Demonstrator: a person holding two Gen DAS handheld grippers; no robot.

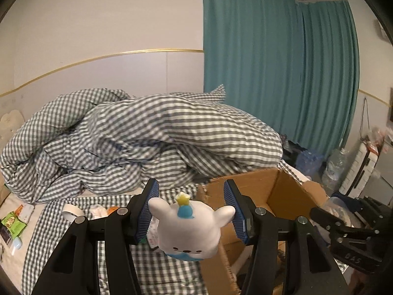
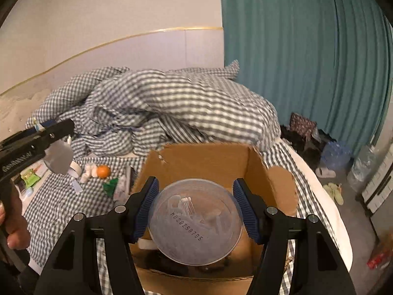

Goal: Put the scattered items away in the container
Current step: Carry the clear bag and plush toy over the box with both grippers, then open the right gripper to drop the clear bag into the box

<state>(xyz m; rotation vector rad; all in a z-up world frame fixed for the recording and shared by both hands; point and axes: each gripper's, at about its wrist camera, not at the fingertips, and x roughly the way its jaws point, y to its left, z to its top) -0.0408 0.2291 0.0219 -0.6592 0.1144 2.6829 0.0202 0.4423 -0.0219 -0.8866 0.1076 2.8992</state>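
While the left gripper [image 1: 191, 211] clamps a white squishy bear toy [image 1: 190, 228], the right gripper [image 2: 195, 209] grips a clear round tub [image 2: 195, 223] above the cardboard box [image 2: 203, 162].

My ribbed blue pads [image 1: 143, 211] grip a smooth, matt white squishy toy [image 1: 189, 231]; my other claw holds a clear plastic tub [image 2: 195, 223] over rough brown cardboard box [image 2: 203, 162].
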